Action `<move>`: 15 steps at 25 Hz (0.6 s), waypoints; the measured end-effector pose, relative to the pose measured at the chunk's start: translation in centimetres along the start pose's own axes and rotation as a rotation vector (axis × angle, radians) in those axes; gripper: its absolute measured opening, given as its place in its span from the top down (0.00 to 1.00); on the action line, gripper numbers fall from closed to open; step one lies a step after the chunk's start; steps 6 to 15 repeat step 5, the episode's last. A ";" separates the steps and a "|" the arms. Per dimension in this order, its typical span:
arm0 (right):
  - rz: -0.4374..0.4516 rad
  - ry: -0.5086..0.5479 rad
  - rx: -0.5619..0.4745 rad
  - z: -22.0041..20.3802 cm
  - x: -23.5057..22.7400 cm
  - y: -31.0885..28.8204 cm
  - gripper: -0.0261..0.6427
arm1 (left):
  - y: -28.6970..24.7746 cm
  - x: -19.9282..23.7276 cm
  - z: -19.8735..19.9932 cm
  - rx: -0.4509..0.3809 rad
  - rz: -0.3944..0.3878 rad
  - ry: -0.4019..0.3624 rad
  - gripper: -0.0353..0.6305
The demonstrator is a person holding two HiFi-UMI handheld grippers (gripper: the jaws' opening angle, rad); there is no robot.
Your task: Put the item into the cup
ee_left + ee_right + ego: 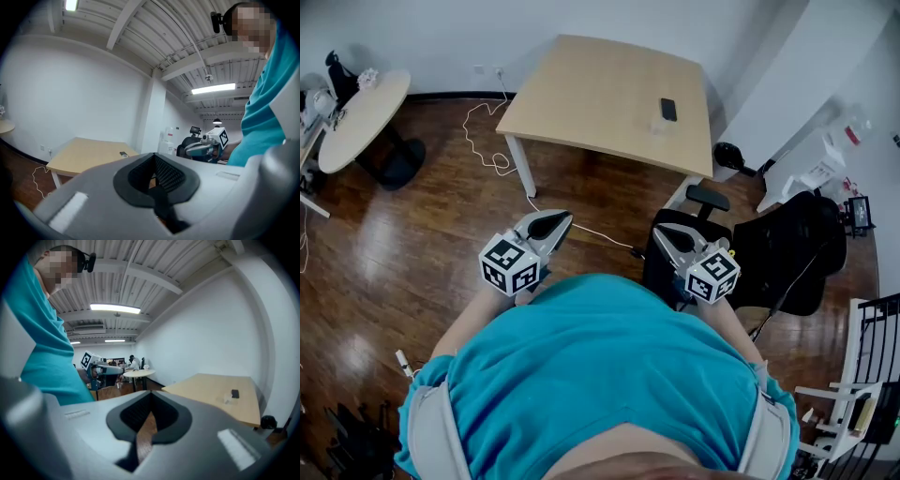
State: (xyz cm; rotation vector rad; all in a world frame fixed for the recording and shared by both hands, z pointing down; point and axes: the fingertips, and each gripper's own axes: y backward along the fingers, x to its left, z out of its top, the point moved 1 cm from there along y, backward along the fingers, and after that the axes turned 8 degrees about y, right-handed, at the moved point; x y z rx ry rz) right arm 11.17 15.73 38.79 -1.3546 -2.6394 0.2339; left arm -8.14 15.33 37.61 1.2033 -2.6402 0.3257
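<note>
A light wooden table [600, 94] stands across the room ahead of me. On its right part lie a small black item [668, 110] and a clear cup [657, 123] just in front of it. Both grippers are held close to my torso, far from the table. My left gripper [555, 223] is shut and empty, and so is my right gripper [666, 234]. The left gripper view shows its shut jaws [154, 173] and the table [84, 154] beyond. The right gripper view shows its shut jaws [149, 416], the black item [235, 393] and the cup [227, 400].
A black office chair [787, 253] stands just right of my right gripper. A round table [361, 117] is at the far left. A white cable [487, 150] trails over the wooden floor by the table leg. White racks [834, 403] stand at the right edge.
</note>
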 end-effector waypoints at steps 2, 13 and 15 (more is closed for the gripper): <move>-0.002 0.000 0.000 0.0 -0.2 0.1 0.96 | -0.1 -0.1 -0.1 0.003 -0.002 -0.001 0.94; 0.001 0.003 0.001 0.1 -0.3 0.2 0.96 | -0.2 -0.2 0.0 0.002 0.003 -0.001 0.94; 0.001 0.003 0.001 0.1 -0.3 0.2 0.96 | -0.2 -0.2 0.0 0.002 0.003 -0.001 0.94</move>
